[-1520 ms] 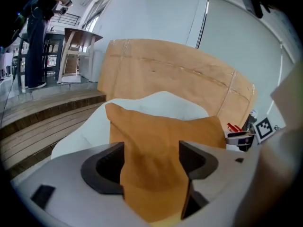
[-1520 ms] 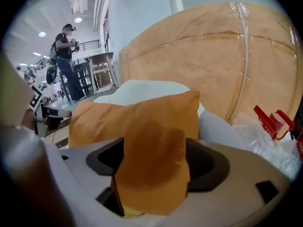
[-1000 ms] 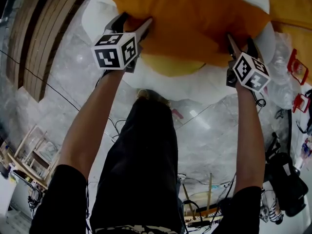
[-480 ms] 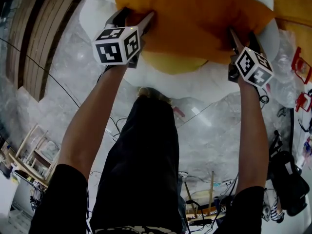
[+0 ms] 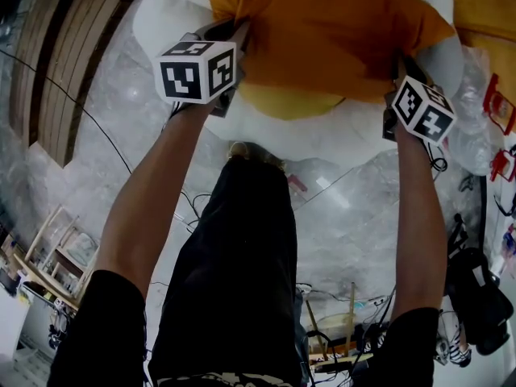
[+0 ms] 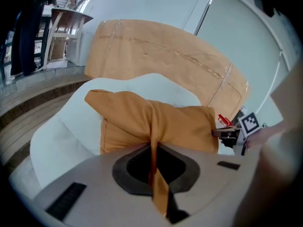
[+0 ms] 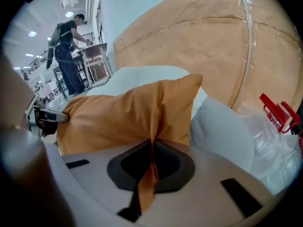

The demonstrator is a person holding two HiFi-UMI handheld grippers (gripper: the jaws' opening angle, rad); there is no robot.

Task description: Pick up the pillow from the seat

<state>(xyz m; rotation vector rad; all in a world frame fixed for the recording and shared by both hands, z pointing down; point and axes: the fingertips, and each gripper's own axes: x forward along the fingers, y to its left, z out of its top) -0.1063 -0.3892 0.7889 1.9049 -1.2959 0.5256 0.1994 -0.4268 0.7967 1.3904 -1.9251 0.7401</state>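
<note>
Seat (image 5: 339, 139): white, padded, directly ahead of both grippers and under them. The seat back (image 6: 165, 56) is wrapped in tan paper under clear film and rises beyond the jaws.

Pillow (image 5: 339, 31): orange, over the seat cushion, spanning from one gripper to the other. Can't tell if its underside is touching the cushion.

Left gripper (image 5: 230, 35): jaws closed tight on a pinched fold at the pillow's left edge. The fabric runs down between the pads, with a strip sticking out behind.

Right gripper (image 5: 401, 61): same on the pillow's right edge, closed hard on a fold of orange cloth.

Each gripper shows at the far end of the pillow in the other's view.

Red clip (image 7: 279, 112): off to the right of the right gripper, on crumpled plastic sheet (image 7: 265, 141), well clear of the jaws.
</note>
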